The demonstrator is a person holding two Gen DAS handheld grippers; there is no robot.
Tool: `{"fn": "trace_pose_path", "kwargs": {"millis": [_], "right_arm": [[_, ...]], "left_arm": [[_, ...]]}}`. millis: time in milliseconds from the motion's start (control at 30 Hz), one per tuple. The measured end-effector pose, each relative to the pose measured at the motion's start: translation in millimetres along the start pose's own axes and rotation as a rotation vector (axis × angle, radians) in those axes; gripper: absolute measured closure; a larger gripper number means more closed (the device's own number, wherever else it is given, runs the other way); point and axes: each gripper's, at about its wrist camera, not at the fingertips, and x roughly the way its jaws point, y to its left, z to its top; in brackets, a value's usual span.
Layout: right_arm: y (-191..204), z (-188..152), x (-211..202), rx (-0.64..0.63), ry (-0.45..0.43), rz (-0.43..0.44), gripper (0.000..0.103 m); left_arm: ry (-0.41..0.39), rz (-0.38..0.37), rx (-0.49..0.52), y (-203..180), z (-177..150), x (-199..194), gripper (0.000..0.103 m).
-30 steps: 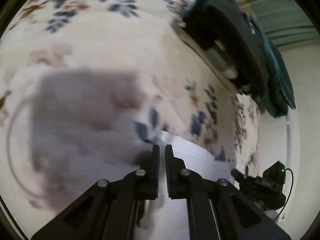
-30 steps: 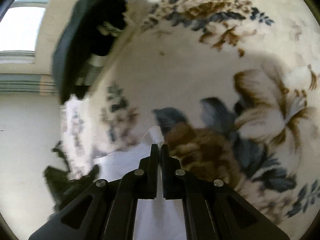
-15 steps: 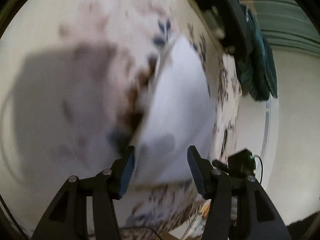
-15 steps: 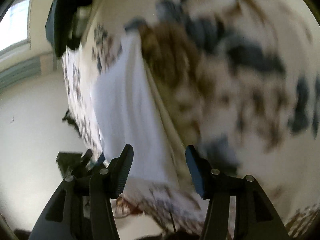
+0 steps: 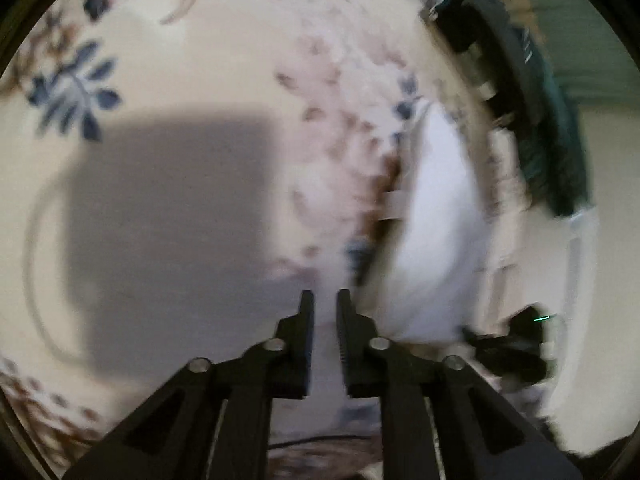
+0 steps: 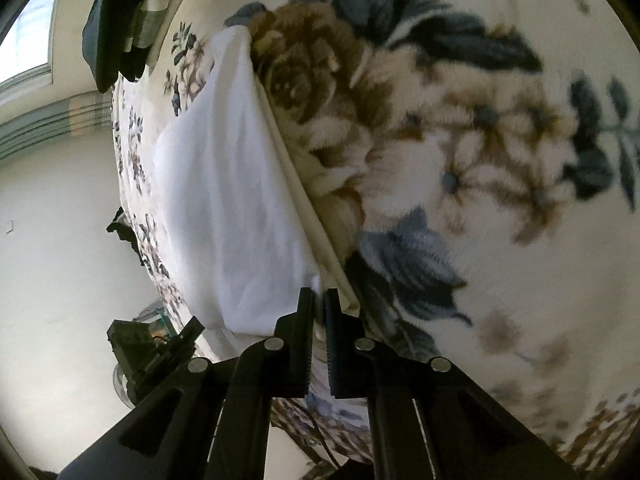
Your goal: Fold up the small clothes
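Right wrist view first: the white garment (image 6: 224, 184) lies folded into a long panel on the floral blanket (image 6: 460, 140), its thick hem edge running down towards the camera. The right tool (image 6: 317, 300) has its jaws all but together, and white cloth shows between the tips at the near corner of the garment, so it looks clamped on that corner, though the layers there are hard to count.

Over to the left wrist, and it's a blurry one! The left tool (image 5: 323, 300) has its jaws closing with a narrow gap between them and nothing in that gap but shadowed blanket; the white garment (image 5: 436, 224) sits off to its right, clear of the tips. A pile of dark clothing (image 5: 532, 92) waits at the far edge of the blanket.

My read: the next fold is being set up. To do it well, the left tool should go to the matching corner on its own side, catch every layer and not only the top one, and the two tools should then lift and carry together so the hem stays straight and the panel lands square. Gripping blanket pile along with the cloth would drag the fold askew.

Writing or labels: none that I can read in either view
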Motion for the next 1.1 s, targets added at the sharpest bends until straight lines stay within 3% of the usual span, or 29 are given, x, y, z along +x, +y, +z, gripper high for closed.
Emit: {"fn": "trace_pose_path", "kwargs": {"millis": [33, 67, 100, 167, 200, 233, 267, 333, 367, 400, 533, 667, 800, 867, 900, 933, 967, 1000, 1033, 1100], "right_arm": [[-1, 5, -2, 0.003, 0.009, 0.011, 0.096], [-3, 7, 0, 0.012, 0.032, 0.036, 0.090], [-3, 13, 0, 0.012, 0.047, 0.050, 0.075], [-4, 15, 6, 0.003, 0.074, 0.065, 0.053], [-4, 16, 12, -0.002, 0.103, 0.074, 0.051], [-4, 16, 16, -0.003, 0.122, 0.079, 0.051], [-3, 17, 22, -0.008, 0.149, 0.095, 0.051], [-1, 18, 23, -0.033, 0.146, 0.080, 0.056], [2, 19, 23, -0.057, 0.136, 0.067, 0.078], [3, 20, 23, -0.070, 0.134, 0.057, 0.090], [4, 20, 21, -0.076, 0.129, 0.046, 0.093], [4, 17, 18, -0.073, 0.113, 0.013, 0.093], [-3, 18, 16, -0.065, 0.122, 0.016, 0.093], [-2, 19, 16, -0.070, 0.132, -0.008, 0.092], [-3, 19, 13, -0.061, 0.132, -0.005, 0.087], [-2, 20, 12, -0.056, 0.128, 0.005, 0.087], [-4, 22, 8, -0.049, 0.115, 0.014, 0.085], [-7, 24, 3, -0.043, 0.101, 0.029, 0.069], [-9, 27, 0, -0.038, 0.085, 0.050, 0.045], [-17, 37, -1, -0.003, 0.052, 0.110, 0.032]], "left_arm": [[0.005, -0.048, -0.005, -1, -2, 3, 0.060], [0.016, -0.077, 0.007, -5, -4, 8, 0.050], [0.029, -0.078, 0.031, -11, -6, 16, 0.045], [0.078, -0.083, 0.079, -20, -10, 36, 0.046], [0.106, -0.083, 0.107, -25, -12, 48, 0.048], [0.118, -0.072, 0.141, -30, -13, 57, 0.070], [0.129, -0.064, 0.179, -36, -16, 65, 0.085], [0.141, -0.063, 0.251, -46, -18, 70, 0.090], [0.141, -0.076, 0.276, -47, -18, 68, 0.091], [0.135, -0.072, 0.291, -47, -17, 64, 0.091], [0.153, -0.065, 0.310, -36, -6, 48, 0.093], [0.151, 0.001, 0.298, -16, -5, 29, 0.096], [0.154, -0.004, 0.188, 5, -3, 19, 0.095], [0.150, -0.042, 0.137, 10, -1, 16, 0.092], [0.134, -0.049, 0.110, 10, 1, 16, 0.083], [0.121, -0.079, 0.089, 10, 3, 17, 0.064], [0.098, -0.114, 0.067, 7, 7, 20, 0.052], [0.078, -0.129, 0.055, 4, 10, 22, 0.036], [0.060, -0.163, 0.040, 1, 15, 27, 0.036], [0.049, -0.220, 0.017, -6, 27, 44, 0.036]]}}
